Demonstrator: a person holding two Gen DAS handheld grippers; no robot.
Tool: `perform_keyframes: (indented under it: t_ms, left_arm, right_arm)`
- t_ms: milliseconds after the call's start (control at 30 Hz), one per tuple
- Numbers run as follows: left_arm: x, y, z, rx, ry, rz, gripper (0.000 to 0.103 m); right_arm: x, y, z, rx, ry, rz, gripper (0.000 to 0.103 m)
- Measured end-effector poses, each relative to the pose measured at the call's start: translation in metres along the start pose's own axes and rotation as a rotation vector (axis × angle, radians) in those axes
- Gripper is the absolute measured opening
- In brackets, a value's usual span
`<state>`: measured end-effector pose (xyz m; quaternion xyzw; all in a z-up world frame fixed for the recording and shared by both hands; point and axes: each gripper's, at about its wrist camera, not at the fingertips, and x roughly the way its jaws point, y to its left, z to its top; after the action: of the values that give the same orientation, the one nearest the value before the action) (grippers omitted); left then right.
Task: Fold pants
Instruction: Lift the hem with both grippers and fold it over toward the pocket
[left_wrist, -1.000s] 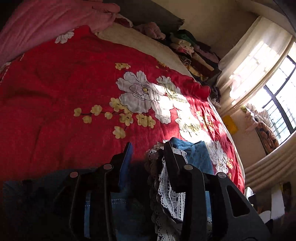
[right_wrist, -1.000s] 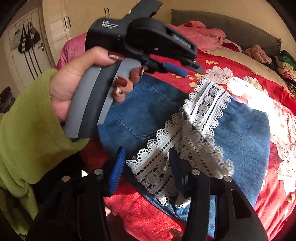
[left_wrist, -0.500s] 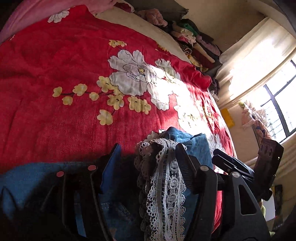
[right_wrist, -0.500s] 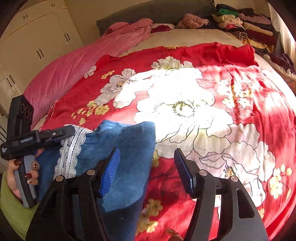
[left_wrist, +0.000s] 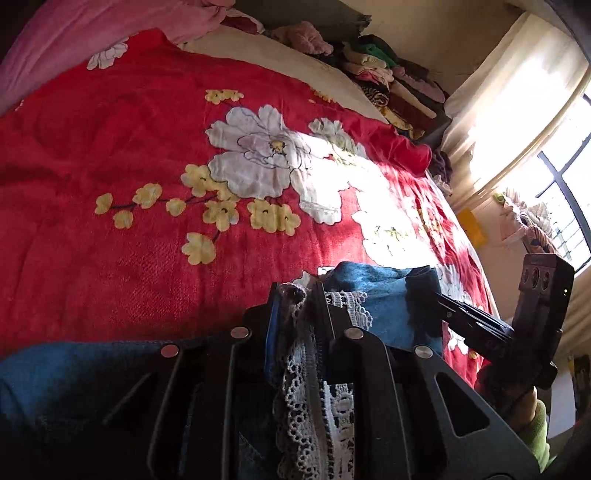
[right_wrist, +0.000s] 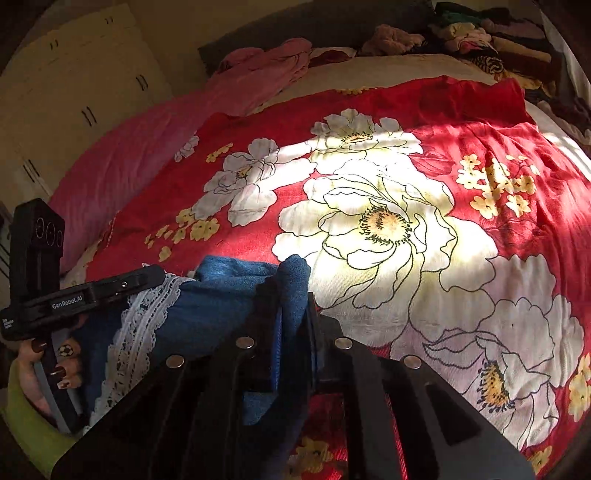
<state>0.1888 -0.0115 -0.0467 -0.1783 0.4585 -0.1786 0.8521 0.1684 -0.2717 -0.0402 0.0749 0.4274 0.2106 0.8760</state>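
While lying on the red floral bedspread (right_wrist: 424, 122), the denim pants (right_wrist: 221, 295) are being pinched at two points.
Lace trim (left_wrist: 295, 369) is being clamped by the left gripper (left_wrist: 297, 295), blue denim by the right gripper (right_wrist: 293, 295); both jaws, just closed, are being held nearly shut on cloth.

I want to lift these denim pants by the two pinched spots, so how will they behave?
The pants will probably sag between the left gripper and right gripper, since the denim bunches softly. Their lace trim looks open and delicate, so it may snag or stretch. They should not slip much on the red quilt.
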Motion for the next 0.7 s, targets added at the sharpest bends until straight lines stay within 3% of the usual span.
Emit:
perform_keyframes:
  t_ms: [133,267,367,467,567,700]
  left_arm:
    - [0.003,0.005,-0.004,0.014,0.0,0.043,0.025]
    - [-0.01,0.002,-0.005,0.054,-0.012,0.096,0.032]
    - [-0.02,0.004,-0.009,0.056,-0.018,0.115,0.033]
    - [-0.034,0.003,-0.011,0.073,-0.035,0.163,0.041]
    - [-0.047,0.001,-0.01,0.087,-0.058,0.212,0.055]
    - [-0.064,-0.004,-0.014,0.11,-0.087,0.251,0.067]
  right_arm:
    - [0.014,0.005,-0.006,-0.067,0.006,-0.092,0.019]
    - [0.004,0.002,-0.009,-0.087,-0.015,-0.151,0.049]
    - [-0.012,-0.004,-0.012,-0.054,-0.049,-0.131,0.054]
    - [-0.03,-0.007,-0.013,-0.043,-0.095,-0.135,0.074]
    - [-0.044,-0.007,-0.014,-0.041,-0.134,-0.135,0.075]
    - [-0.061,-0.004,-0.017,-0.025,-0.174,-0.123,0.086]
